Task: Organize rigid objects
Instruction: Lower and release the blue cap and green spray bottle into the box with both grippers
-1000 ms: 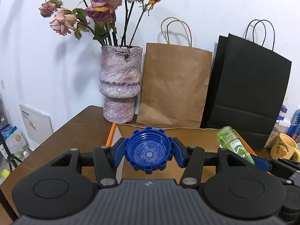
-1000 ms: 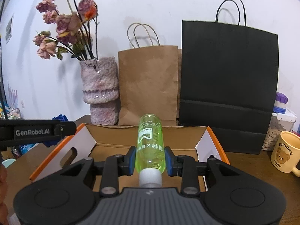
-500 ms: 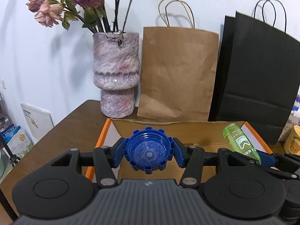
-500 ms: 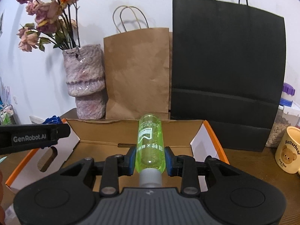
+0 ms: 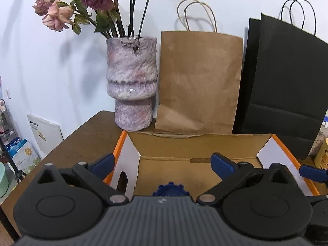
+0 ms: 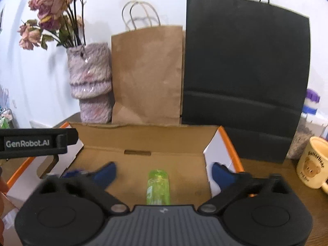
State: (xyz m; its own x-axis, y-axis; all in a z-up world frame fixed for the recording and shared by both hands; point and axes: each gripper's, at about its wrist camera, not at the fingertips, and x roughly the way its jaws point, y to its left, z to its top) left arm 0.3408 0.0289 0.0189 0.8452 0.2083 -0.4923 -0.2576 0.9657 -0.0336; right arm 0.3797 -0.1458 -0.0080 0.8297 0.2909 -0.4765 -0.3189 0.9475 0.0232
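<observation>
Both grippers, left (image 5: 162, 162) and right (image 6: 164, 172), tilted downward over box (image 5: 196, 143), jaws just sprung wide.

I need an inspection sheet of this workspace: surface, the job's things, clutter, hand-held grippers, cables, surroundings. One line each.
Surface: brown wooden table, bare at its left side.
Job's things: open cardboard box; blue ridged cap low in it, mostly hidden; green bottle lying inside it.
Clutter: pink vase of dried flowers, brown paper bag, black paper bag, bear mug, jar with purple lid.
Grippers: left hand-held gripper open, jaws have just been opening, the cap between them but untouched; right hand-held gripper open likewise, with the bottle lying free between its jaws.
Cables: nothing seen.
Surroundings: white wall; packages on the floor at left.
</observation>
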